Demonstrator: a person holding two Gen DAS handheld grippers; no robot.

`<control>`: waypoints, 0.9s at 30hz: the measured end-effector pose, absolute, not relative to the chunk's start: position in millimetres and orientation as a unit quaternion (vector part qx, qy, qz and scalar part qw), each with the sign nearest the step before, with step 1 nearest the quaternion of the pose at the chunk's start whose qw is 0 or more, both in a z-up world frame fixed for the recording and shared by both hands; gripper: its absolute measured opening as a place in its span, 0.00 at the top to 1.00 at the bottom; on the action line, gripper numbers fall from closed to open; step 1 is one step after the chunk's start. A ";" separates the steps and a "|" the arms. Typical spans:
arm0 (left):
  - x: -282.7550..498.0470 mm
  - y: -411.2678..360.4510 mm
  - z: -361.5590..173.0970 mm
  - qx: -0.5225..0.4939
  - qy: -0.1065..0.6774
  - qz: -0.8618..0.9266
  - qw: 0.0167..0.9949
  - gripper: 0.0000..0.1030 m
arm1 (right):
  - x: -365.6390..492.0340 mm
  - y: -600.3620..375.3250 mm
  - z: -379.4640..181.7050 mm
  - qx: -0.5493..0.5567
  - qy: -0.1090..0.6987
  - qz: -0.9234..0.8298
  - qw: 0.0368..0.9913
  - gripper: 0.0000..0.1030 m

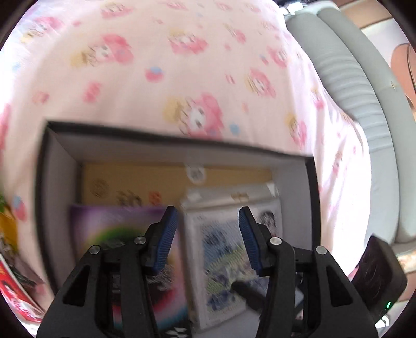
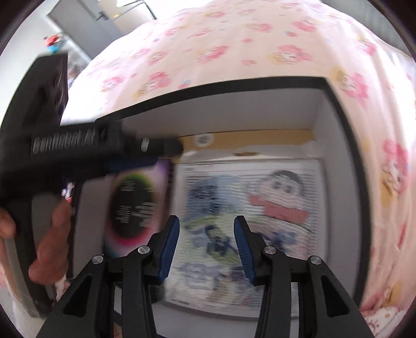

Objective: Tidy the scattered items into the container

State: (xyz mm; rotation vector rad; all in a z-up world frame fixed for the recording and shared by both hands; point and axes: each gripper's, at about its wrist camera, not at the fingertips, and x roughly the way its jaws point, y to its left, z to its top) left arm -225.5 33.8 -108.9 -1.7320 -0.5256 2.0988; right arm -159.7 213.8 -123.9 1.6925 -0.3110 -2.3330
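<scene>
Left gripper (image 1: 208,234), black frame with blue ribbed pads: jaws are held apart, nothing is clamped between them. Right gripper (image 2: 206,238), same build: jaws also parted, nothing gripped. Both are pointed steeply down into the black-rimmed, white-walled rectangular box (image 1: 56,161).

Box contents, all lying flat: a white cartoon-print packet (image 1: 221,249) is seen under both grippers; a purple card pack with a dark oval centre (image 1: 109,228) lies just beside it; a tan flat carton (image 1: 156,179) is set against the far wall, partly covered by the other two.

Left wrist view only: a dark blurred object (image 1: 247,288) is seen on the white packet, identity cannot be told; red and yellow printed items (image 1: 10,286) are lying outside the box at the frame's left edge; grey padded bed rails (image 1: 351,85) run along the right.

Right wrist view only: the left gripper's body is seen side-on over the box's near-left corner, held by a hand (image 2: 52,241); a cartoon face is legible on the white packet.

Surface: a pink cartoon-print bedsheet (image 1: 156,78), with the box resting on it. Room: a grey cabinet (image 2: 85,23) is visible past the bed, with blurred clutter beside it.
</scene>
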 end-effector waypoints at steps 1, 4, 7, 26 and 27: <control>-227.5 31.8 -112.3 -0.620 -0.197 0.736 0.187 0.52 | -161.9 206.9 -125.4 0.582 -0.100 -0.796 0.128 0.61; -229.1 32.9 -122.8 -0.638 -0.230 0.704 0.212 0.52 | -168.2 186.6 -131.6 0.590 -0.085 -0.790 0.145 0.61; -225.2 39.5 -119.6 -0.636 -0.214 0.711 0.210 0.52 | -172.8 171.4 -140.2 0.604 -0.087 -0.774 0.168 0.62; -208.3 72.5 -143.8 -0.672 -0.148 0.688 0.232 0.58 | -156.7 234.1 -126.6 0.575 -0.072 -0.814 0.027 0.62; -208.0 73.2 -144.9 -0.673 -0.153 0.683 0.240 0.58 | -156.5 233.0 -126.8 0.575 -0.071 -0.815 0.027 0.62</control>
